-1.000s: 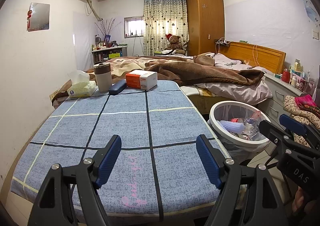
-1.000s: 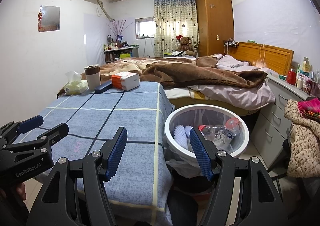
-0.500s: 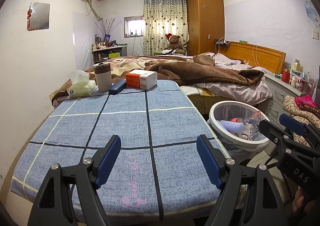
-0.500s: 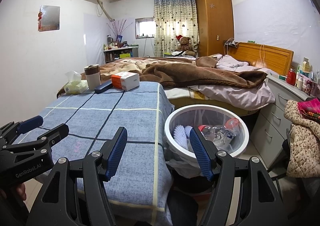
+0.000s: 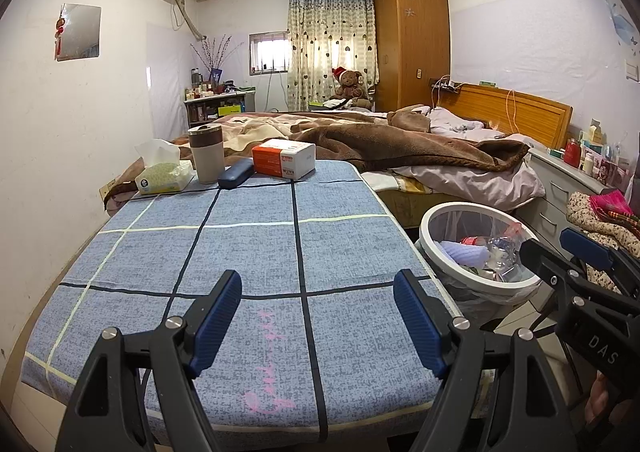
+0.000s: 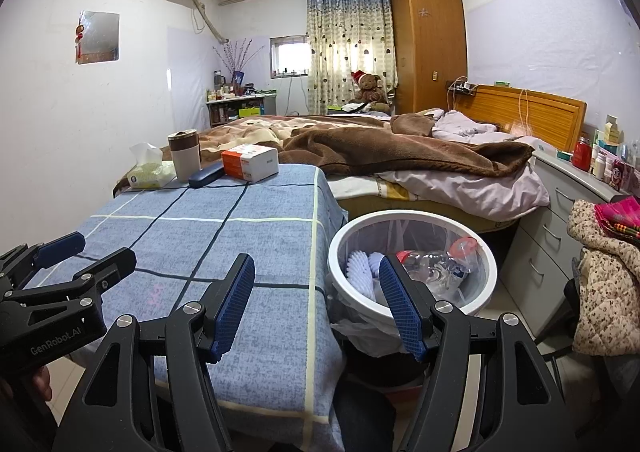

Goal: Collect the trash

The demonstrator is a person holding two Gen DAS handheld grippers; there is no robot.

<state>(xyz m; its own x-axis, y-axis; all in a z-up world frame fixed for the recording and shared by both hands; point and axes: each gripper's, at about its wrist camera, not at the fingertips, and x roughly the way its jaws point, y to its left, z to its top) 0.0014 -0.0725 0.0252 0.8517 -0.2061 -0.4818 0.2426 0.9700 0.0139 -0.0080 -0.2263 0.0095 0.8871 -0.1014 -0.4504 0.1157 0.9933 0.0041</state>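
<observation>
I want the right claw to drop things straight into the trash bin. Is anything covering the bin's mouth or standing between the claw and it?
Nothing visible does. The trash bin stands on the floor beside the table, its mouth uncovered, with bottles and other trash inside. The right claw is open and empty, just in front of the rim.

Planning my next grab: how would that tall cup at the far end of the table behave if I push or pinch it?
The cup stands tall and narrow, so a high push would likely tip it. Its smooth round wall may slip or roll once down. A lid seems fitted; whether it is full cannot be told.
</observation>
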